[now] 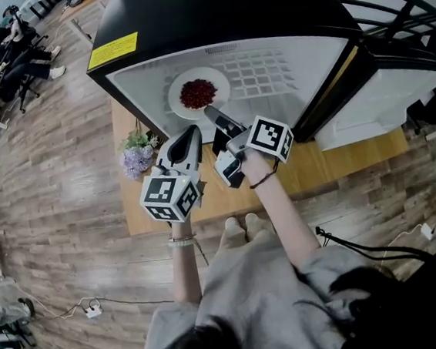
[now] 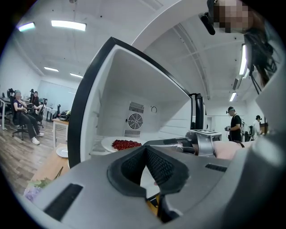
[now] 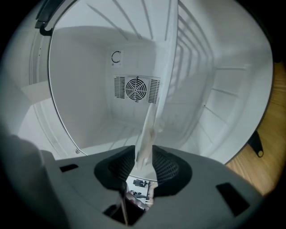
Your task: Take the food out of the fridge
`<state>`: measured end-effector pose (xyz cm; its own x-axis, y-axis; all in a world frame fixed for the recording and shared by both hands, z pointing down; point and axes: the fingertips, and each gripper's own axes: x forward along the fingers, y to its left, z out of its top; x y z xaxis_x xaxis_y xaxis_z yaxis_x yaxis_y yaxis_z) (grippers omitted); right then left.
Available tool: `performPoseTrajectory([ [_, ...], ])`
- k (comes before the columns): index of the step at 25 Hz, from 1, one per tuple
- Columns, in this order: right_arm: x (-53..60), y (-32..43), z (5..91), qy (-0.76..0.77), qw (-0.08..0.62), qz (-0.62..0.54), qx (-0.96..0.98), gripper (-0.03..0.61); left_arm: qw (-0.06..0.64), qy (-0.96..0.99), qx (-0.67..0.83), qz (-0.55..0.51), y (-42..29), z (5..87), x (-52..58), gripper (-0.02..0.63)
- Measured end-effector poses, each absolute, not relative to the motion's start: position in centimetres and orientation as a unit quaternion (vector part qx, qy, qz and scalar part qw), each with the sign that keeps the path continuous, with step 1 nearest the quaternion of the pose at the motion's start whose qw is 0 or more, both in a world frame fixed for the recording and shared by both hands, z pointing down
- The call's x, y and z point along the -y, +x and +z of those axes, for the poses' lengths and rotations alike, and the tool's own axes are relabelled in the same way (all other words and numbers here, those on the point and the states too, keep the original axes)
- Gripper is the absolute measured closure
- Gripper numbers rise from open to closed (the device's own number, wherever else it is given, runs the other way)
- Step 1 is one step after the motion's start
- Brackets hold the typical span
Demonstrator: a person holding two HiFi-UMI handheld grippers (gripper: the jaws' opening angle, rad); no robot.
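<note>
Right gripper (image 1: 208, 113) seemingly clamped on rim of white round plate (image 1: 177, 98), red food (image 1: 198, 93) ahead; keep level, pull straight back; left gripper (image 1: 191, 132) closed, empty.

Floor: grey-brown wood planks (image 1: 49, 187) ran across the room, with a white power strip (image 1: 91, 309) lying on them.
Furniture: a light wooden table (image 1: 341, 168) stood centrally; seated people (image 1: 16, 63) occupied office chairs far left.
Light: long ceiling panels (image 2: 68, 25) glowed white.
</note>
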<state>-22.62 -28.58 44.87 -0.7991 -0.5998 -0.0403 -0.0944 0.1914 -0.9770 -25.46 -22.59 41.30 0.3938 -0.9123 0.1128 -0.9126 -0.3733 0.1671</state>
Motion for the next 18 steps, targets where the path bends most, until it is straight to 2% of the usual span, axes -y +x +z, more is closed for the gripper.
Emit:
performPoseTrajectory([
  [5,28.87,-22.63,44.87,-0.229,0.231,-0.608,-0.725,0.511,0.101,0.828,0.551,-0.001,-25.53,41.4,22.8,0.606],
  [18,28.85,-22.17,45.0,-0.226,0.248,-0.637,-0.694,0.529,0.094,0.831,0.549,-0.005,-25.36,40.87,22.84,0.606],
])
